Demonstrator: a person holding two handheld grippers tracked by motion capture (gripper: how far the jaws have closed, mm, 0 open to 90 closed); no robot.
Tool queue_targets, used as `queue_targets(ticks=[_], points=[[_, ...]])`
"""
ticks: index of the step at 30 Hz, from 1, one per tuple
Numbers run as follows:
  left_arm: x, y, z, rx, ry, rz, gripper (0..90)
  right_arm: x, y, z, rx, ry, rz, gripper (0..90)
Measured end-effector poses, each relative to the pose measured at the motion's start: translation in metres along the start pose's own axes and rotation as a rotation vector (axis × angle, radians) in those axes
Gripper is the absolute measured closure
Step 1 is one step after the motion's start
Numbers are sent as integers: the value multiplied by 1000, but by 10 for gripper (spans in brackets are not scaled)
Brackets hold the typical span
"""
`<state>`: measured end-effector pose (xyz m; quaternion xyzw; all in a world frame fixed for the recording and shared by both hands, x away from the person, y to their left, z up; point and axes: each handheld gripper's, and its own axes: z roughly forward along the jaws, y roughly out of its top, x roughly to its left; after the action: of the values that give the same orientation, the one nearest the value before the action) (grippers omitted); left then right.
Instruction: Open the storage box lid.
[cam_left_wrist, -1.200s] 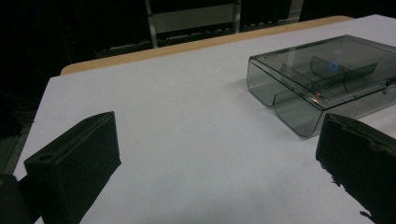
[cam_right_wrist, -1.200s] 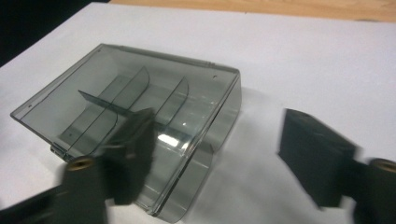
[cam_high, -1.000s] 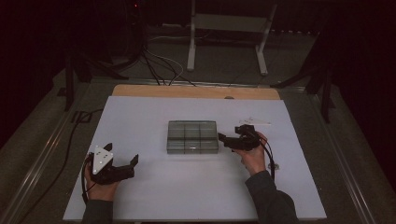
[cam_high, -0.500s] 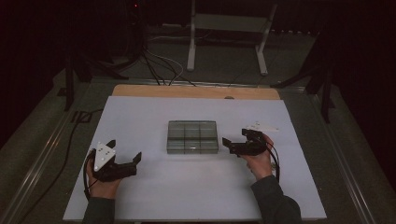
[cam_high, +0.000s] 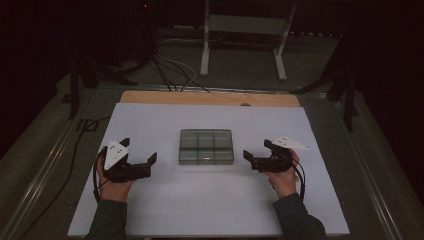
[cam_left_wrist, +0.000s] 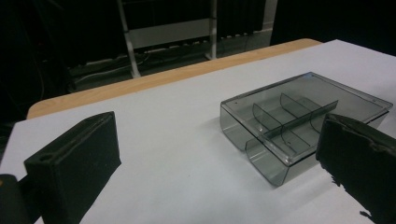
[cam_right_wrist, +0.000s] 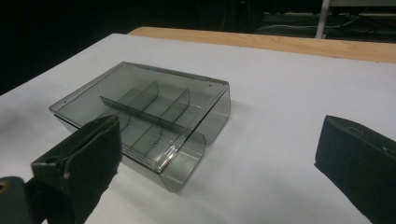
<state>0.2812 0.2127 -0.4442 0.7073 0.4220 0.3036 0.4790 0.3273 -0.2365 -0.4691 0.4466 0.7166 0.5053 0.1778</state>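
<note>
A clear compartment box (lid closed) lies mid-sheet on the white table. Left gripper and right gripper flank the box, jaws spread, holding nothing.

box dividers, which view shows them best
The right gripper view: the box lies close, its curved dividers clear through the lid. The left gripper view shows them too, partly cut by a jaw. The high view shows only a faint grid.

my sleeves: dark grey, long
left gripper: black body, grey three-cornered plate, black cable
right gripper: black, same plate, cable loop
</note>
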Motion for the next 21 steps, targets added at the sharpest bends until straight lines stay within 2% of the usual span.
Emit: queue_targets(ticks=[10,21], points=[[-8,-2,24,17,-35,-16,12,3,-2,1,-9,-8,-10,6],[-18,-7,43,51,-59,-4,13,2,-2,0,-18,-16,-11,5]])
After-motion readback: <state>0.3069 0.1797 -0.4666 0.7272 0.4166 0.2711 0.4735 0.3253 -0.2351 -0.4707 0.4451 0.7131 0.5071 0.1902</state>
